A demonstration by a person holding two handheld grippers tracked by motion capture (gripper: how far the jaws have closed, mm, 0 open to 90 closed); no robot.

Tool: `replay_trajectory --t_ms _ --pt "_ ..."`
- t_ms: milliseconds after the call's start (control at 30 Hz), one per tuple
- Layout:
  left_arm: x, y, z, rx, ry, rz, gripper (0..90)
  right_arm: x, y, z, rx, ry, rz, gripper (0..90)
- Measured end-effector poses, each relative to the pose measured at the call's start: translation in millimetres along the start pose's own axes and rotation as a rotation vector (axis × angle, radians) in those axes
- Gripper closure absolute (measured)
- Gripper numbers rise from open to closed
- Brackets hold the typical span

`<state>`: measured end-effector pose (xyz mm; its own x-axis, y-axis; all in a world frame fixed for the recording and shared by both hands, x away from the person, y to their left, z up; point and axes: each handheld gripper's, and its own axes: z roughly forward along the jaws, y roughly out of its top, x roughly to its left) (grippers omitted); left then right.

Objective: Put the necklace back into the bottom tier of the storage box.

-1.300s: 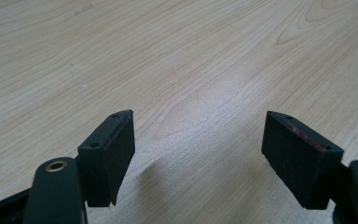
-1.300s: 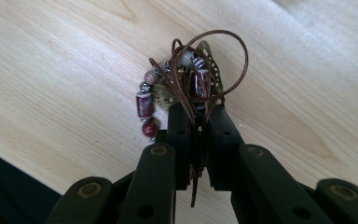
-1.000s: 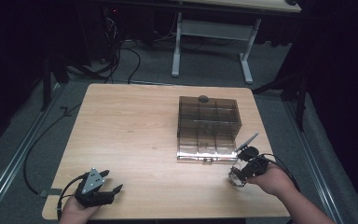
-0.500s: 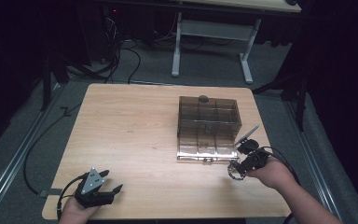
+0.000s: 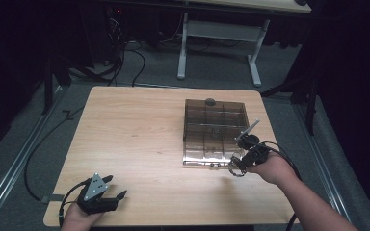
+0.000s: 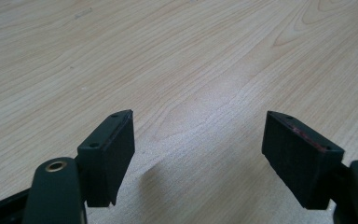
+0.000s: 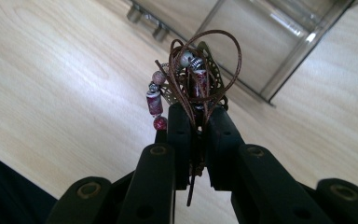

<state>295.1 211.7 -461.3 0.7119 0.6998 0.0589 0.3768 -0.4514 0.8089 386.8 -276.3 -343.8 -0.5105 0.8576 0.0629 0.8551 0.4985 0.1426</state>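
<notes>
since a second ago the right gripper (image 5: 239,166) has lifted off the table and drifted toward the near right corner of the clear box (image 5: 215,131) — its jaws pinch a beaded necklace (image 7: 189,77) on brown cord, and in the right gripper view the beads and loops bunch just above the pads. the left gripper (image 5: 107,198) has kept to the near left corner of the table (image 5: 135,130), jaws spread with nothing between them. the necklace hangs in the air just beside the box's front edge, apart from the wood. to do this well, i'd say keep the pinch firm on the cord, raise it clear of the box wall so no loop snags — then lower it over 1 compartment before letting go.
</notes>
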Motion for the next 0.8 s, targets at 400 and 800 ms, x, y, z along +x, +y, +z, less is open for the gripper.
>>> replay_trajectory --t_ms 400,800 --pt "0.2 0.1 -0.2 0.002 -0.006 0.001 25.7 5.9 36.4 3.6 -0.025 0.011 -0.024 82.4" --pt "0.3 0.0 -0.3 0.002 -0.007 0.001 25.6 0.8 64.4 21.1 -0.041 0.03 -0.007 82.4"
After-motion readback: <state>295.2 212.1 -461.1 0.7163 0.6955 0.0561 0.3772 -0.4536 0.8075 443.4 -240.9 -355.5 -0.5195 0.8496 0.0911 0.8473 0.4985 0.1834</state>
